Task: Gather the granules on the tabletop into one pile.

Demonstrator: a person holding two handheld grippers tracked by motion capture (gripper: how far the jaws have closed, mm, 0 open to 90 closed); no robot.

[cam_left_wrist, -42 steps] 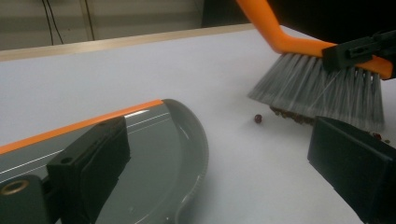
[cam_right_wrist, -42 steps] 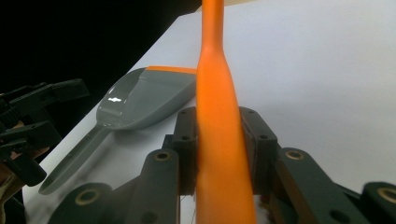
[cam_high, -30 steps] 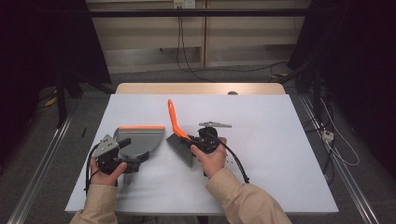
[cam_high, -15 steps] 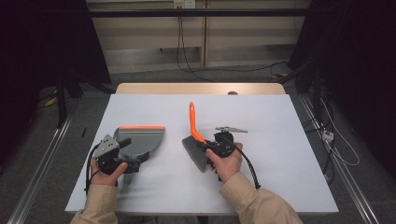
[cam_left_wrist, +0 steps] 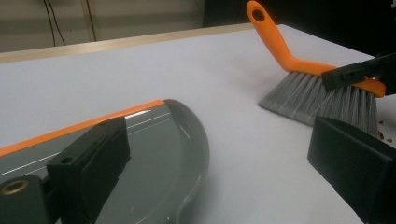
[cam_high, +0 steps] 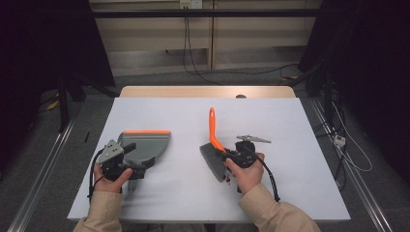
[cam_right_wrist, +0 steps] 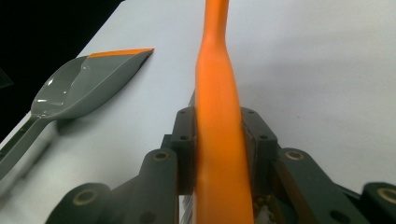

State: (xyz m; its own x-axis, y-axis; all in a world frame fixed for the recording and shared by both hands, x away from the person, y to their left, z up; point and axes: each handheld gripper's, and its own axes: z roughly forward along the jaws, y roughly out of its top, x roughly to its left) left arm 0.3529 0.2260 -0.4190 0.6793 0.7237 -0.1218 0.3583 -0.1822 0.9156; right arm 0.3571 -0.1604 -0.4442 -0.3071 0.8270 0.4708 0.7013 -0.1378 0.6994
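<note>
A grey dustpan [cam_high: 145, 145] with an orange lip lies flat on the left of the white table. My left gripper [cam_high: 131, 162] rests at its near end by the handle. In the left gripper view my left gripper [cam_left_wrist: 219, 140] stands open, jaws wide apart; one jaw is over the dustpan [cam_left_wrist: 154, 154] and the other is clear of it. My right gripper [cam_high: 227, 157] is shut on the orange handle of a hand brush [cam_high: 212, 145], whose grey bristles touch the table. The handle [cam_right_wrist: 217, 107] runs up between the jaws, with the dustpan [cam_right_wrist: 88, 84] farther left. The brush [cam_left_wrist: 308, 93] stands apart from the pan.
The table [cam_high: 290, 125] has a wooden far edge [cam_high: 208, 92]. Metal rails run along the floor on both sides, and cables [cam_high: 338, 140] lie on the floor to the right. A few tiny specks [cam_left_wrist: 380, 135] lie by the bristles.
My right gripper has carried the brush to the right, away from the dustpan, widening the gap between them. The left gripper and the dustpan have stayed put.
</note>
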